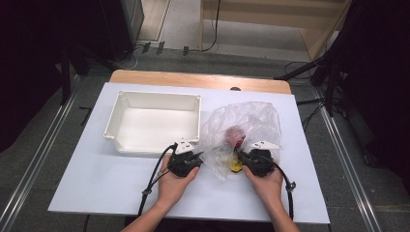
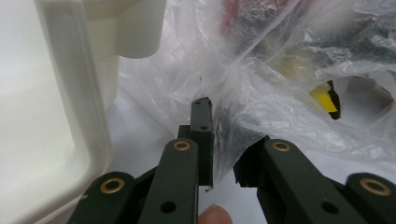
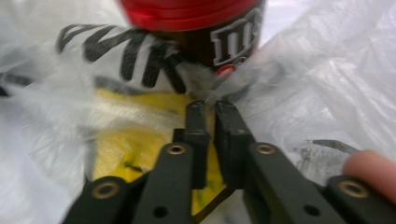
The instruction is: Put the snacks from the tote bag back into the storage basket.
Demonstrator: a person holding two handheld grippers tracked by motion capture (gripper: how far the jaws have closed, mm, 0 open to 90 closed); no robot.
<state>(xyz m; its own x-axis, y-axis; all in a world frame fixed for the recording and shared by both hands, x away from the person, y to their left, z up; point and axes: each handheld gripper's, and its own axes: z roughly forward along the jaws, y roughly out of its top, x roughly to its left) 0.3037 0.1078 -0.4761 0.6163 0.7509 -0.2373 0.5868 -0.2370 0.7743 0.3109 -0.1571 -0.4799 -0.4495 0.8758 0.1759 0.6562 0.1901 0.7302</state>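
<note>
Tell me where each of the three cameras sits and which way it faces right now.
High view: above the person's side, looking forward and down on the table; both forearms, left gripper, right gripper, white bin.
Left gripper view: along its jaws, pinching the clear plastic bag beside the bin; a fingertip shows.
Right gripper view: along its jaws into the bag at a red-lidded container; a fingertip shows.
Shared: the bag.

Clear plastic bag (image 1: 246, 126) showing whitish crinkles, centre right of high view. Red-lidded dark container (image 3: 196, 28) bearing white lettering, top of right gripper view. Yellow packet (image 3: 135, 140) sitting below black print. White tray (image 1: 152, 121) lying upper left on white sheet (image 1: 96, 179). Both grippers' jaws showing black with brass rivets.
</note>
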